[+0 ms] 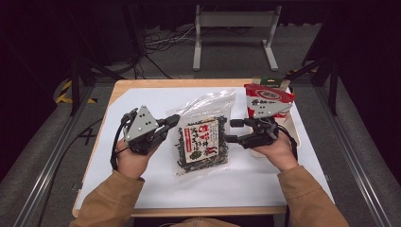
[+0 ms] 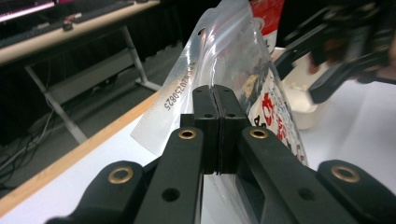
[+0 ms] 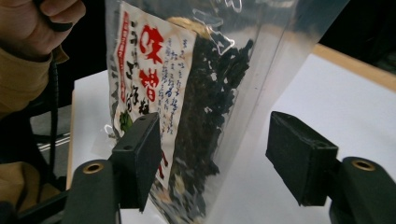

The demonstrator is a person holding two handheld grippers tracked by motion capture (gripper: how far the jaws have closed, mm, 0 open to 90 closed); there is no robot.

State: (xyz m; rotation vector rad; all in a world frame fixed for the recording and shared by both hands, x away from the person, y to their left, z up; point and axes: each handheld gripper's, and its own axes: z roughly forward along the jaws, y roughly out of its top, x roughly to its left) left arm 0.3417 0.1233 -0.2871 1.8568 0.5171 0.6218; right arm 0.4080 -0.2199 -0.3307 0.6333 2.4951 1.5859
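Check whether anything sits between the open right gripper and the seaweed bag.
Nothing visible does. The right gripper stands open with the seaweed bag edge already in the gap between its jaws. The left gripper is shut on the bag's other edge, away from that gap.

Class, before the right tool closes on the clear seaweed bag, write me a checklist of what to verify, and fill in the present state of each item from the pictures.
1. Left tool clamped on the seaweed bag: ok, jaws shut on the bag's edge.
2. Right tool open wide enough: ok, jaws stand apart.
3. Bag sits between the right tool's jaws: ok, its edge lies in the gap, nearer one jaw.
4. Bag lifted off the white table cover: cannot tell from the high view; the right gripper view shows it upright.
5. Red and white packet in the bin behind the right hand clear of the move: cannot tell.
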